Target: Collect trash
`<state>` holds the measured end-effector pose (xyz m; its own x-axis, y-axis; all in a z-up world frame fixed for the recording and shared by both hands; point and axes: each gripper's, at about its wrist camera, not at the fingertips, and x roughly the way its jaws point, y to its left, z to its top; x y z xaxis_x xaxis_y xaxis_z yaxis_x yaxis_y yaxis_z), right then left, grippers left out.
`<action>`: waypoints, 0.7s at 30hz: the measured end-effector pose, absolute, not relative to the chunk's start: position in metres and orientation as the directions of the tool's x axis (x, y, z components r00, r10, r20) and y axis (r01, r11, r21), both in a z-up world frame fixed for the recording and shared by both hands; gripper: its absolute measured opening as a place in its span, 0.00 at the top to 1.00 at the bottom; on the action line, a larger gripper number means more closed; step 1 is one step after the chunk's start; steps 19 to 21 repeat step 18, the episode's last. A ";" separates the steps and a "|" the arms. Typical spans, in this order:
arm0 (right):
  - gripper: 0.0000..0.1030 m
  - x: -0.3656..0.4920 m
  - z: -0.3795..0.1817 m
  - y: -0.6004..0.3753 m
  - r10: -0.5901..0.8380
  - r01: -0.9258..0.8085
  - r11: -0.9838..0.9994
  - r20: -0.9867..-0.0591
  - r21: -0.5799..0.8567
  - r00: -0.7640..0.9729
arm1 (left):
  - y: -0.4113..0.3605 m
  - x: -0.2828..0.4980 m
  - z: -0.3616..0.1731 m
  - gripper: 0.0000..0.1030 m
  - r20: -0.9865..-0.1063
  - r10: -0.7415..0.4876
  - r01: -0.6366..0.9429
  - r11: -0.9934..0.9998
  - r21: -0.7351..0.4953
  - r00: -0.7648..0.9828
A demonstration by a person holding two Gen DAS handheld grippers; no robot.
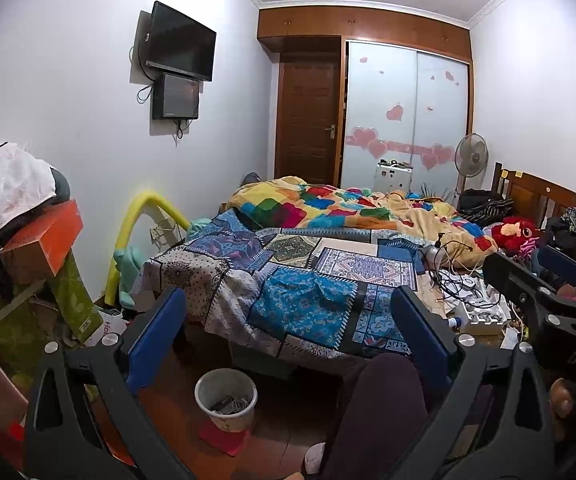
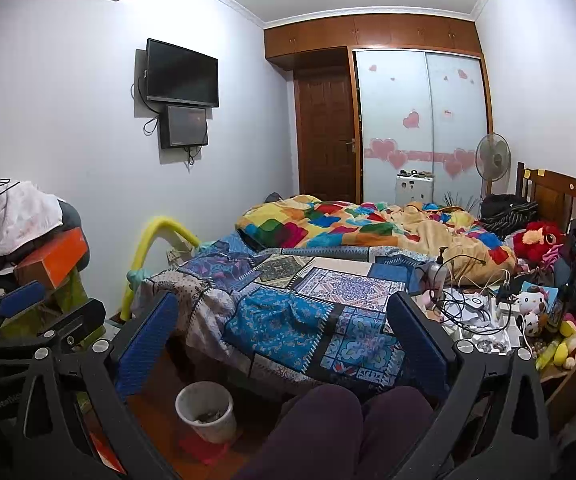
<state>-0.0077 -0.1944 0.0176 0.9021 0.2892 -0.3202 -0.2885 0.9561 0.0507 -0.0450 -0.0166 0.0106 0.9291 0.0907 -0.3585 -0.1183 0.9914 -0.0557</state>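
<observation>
Both fingers (image 1: 420,332) (image 2: 416,336) apart, empty, waste bin (image 1: 226,400) below, plush toys (image 2: 534,308) only in right view

Bed (image 1: 288,280) under a patchwork sheet (image 1: 308,308), with a rumpled bright quilt (image 1: 328,204) and a red plush (image 1: 514,232) near the headboard. Floor (image 2: 148,404) of dark wood; on it a white bin (image 1: 226,398) on a red mat (image 1: 220,438).

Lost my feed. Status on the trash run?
Left gripper and right gripper open, empty. Waste bin on floor by bed. Knees near it.
</observation>
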 end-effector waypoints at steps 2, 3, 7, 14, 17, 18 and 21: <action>0.00 -0.008 0.018 -0.195 0.290 -0.289 0.956 -0.321 0.051 0.902 | -0.018 -0.046 0.010 0.00 -0.357 0.090 -0.118 0.992 -0.055 0.930; 0.00 -0.008 0.018 -0.195 0.289 -0.288 0.956 -0.321 0.051 0.902 | -0.018 -0.046 0.010 0.00 -0.358 0.088 -0.115 0.992 -0.055 0.929; 0.00 -0.008 0.018 -0.196 0.290 -0.290 0.956 -0.320 0.050 0.902 | -0.018 -0.046 0.010 0.00 -0.360 0.089 -0.117 0.992 -0.057 0.929; 0.00 -0.007 0.017 -0.197 0.290 -0.289 0.956 -0.320 0.052 0.902 | -0.018 -0.048 0.009 0.00 -0.359 0.089 -0.118 0.991 -0.058 0.929; 0.00 -0.008 0.017 -0.197 0.289 -0.288 0.956 -0.320 0.053 0.902 | -0.018 -0.047 0.009 0.00 -0.360 0.092 -0.121 0.991 -0.059 0.929; 0.00 -0.008 0.017 -0.198 0.289 -0.288 0.956 -0.320 0.053 0.902 | -0.018 -0.047 0.009 0.00 -0.360 0.091 -0.120 0.991 -0.058 0.928; 0.00 -0.008 0.017 -0.198 0.289 -0.288 0.956 -0.320 0.053 0.902 | -0.018 -0.047 0.009 0.00 -0.360 0.091 -0.120 0.991 -0.058 0.928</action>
